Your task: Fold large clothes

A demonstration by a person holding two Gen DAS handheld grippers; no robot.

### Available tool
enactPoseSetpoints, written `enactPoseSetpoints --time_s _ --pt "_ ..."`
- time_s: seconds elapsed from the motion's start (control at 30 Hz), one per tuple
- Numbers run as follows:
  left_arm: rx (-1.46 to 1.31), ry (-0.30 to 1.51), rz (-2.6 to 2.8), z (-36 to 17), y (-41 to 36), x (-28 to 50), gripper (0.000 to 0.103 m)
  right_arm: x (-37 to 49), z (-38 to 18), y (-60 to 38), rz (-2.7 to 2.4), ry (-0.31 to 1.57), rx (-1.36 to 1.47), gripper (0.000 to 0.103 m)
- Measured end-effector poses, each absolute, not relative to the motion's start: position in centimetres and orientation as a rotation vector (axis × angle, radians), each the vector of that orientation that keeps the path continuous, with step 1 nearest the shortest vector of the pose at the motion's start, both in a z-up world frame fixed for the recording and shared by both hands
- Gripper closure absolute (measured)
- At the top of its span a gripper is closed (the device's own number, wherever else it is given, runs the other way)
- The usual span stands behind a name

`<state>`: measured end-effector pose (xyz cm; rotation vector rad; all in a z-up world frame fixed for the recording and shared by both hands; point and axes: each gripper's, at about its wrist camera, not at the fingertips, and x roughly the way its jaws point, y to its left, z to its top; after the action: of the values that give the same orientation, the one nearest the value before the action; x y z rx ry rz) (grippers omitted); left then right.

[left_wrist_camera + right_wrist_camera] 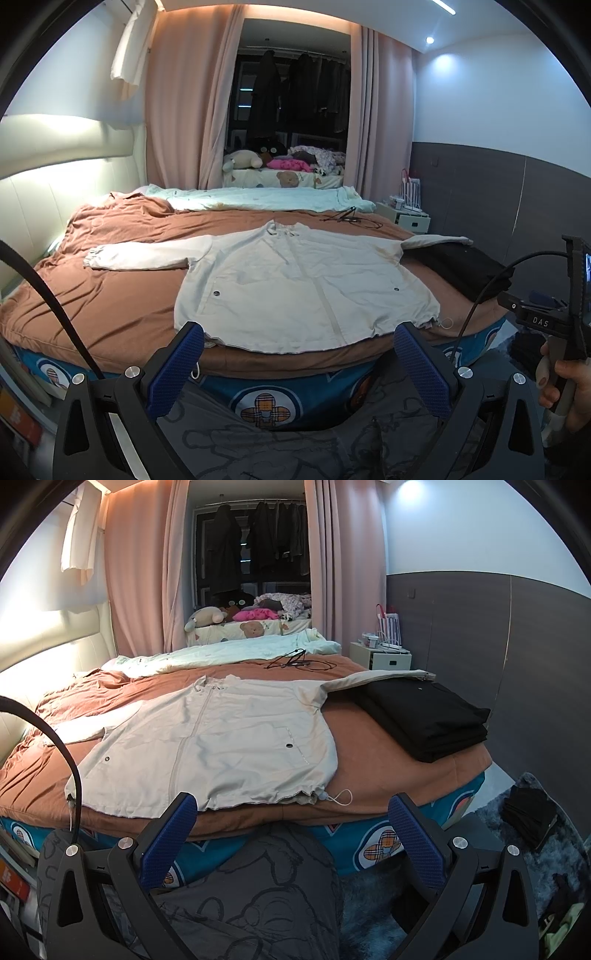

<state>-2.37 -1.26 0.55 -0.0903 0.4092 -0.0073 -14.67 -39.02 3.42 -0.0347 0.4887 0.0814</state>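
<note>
A beige zip jacket [295, 280] lies spread flat, front up, on the brown bedspread [110, 295], sleeves stretched out to both sides, hem at the near bed edge. It also shows in the right wrist view [221, 738]. Its right sleeve [376, 677] rests on a stack of folded black clothes [424, 716]. My left gripper [299, 345] is open and empty, just short of the hem. My right gripper [291, 818] is open and empty, near the hem's right corner and its drawstring [340, 797]. The right gripper's body and the hand holding it show at the right edge of the left wrist view [554, 325].
A light green quilt [258, 197] lies along the far side of the bed. A black cable [295, 661] lies on the bedspread behind the jacket. A white nightstand [380, 657] stands at the far right. A grey rug [517, 830] and dark clothes lie on the floor.
</note>
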Motion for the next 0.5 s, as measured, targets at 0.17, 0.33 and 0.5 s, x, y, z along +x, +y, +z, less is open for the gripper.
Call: enactPoseSetpoints --time_s 0.17,0.33,0.5 --pt "-0.091 0.409 -0.007 0.56 -1.27 -2.37 0.0 -14.63 3.47 -39.03 0.083 0.487 -0.039 0.0" --pt "-0.092 0.406 -0.001 0.63 -1.27 -2.62 0.0 -14.81 3.43 -38.98 0.083 0.486 -0.036 0.0" --pt "-0.098 0.405 0.003 0.45 -1.05 -2.7 0.0 -14.68 3.29 -38.98 0.084 0.487 -0.031 0.0"
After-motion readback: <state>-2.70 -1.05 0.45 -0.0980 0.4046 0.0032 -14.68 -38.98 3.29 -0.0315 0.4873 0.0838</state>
